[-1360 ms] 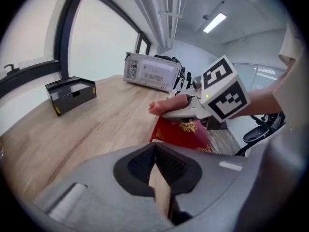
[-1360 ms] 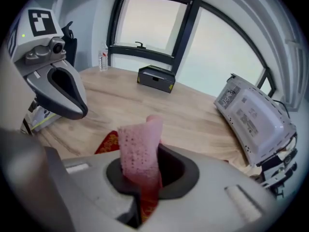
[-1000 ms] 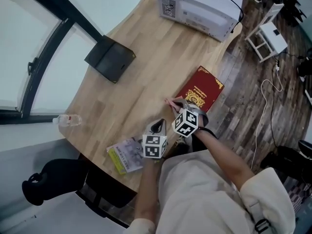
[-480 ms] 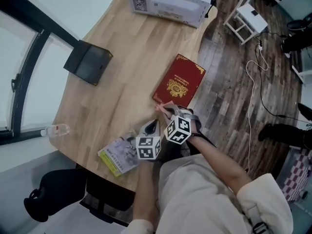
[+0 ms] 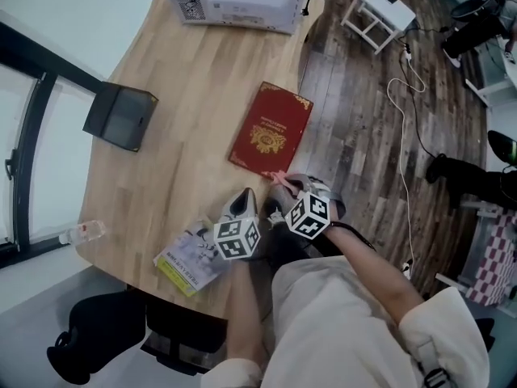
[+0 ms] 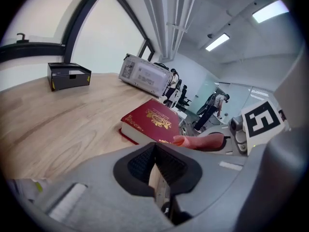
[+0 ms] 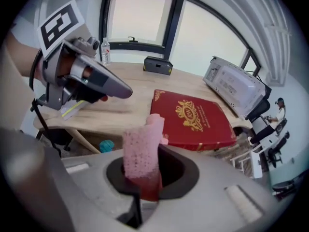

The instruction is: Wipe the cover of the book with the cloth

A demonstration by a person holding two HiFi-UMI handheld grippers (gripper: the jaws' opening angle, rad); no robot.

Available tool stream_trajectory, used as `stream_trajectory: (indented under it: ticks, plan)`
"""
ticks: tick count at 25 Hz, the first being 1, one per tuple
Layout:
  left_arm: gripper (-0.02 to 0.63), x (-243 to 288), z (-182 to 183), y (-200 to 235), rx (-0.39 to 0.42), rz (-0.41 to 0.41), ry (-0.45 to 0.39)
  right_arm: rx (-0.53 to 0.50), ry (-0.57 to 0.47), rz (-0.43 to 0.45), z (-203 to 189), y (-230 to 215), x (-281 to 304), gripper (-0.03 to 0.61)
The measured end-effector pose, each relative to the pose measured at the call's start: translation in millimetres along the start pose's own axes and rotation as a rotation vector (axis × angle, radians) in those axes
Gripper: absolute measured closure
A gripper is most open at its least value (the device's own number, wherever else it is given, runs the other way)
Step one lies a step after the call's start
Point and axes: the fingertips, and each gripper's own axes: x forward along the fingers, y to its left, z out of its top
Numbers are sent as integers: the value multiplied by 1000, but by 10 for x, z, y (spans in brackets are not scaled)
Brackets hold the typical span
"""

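Observation:
A dark red book (image 5: 271, 131) with a gold crest lies flat near the wooden table's (image 5: 194, 103) right edge; it also shows as the red book (image 7: 193, 119) and the red book (image 6: 150, 120). My right gripper (image 5: 279, 181) is shut on a folded pink cloth (image 7: 141, 149), whose tip (image 5: 279, 176) sits just at the book's near corner. My left gripper (image 5: 242, 200) hovers beside it over the table's front, jaws closed with nothing between them. The cloth's end (image 6: 198, 141) pokes in from the right in the left gripper view.
A white printer (image 5: 234, 2) stands at the table's far end and a black box (image 5: 119, 116) at its left. A yellow-edged booklet (image 5: 190, 259) lies at the front edge, a plastic bottle (image 5: 81, 233) at the left. A dark chair (image 5: 105, 342) sits below.
The head view has shifted, so the table and book sit further left and lower in the picture. Both grippers stay close together at the book's near corner, cloth still held.

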Motion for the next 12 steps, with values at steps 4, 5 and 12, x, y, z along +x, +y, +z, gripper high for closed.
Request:
stream_trajectory:
  ticks: [4,5,12]
  plan:
    - [606,-108,24,-208,26,21,-16,-16,58,35,-349,53,-69,552]
    - [606,-163,22,-249,32,35,-24,-12,53,40,-396,63,-102,552]
    - [606,-543,-112,-861,31,135,-128,146,-171,35,-643,-15,-786,552]
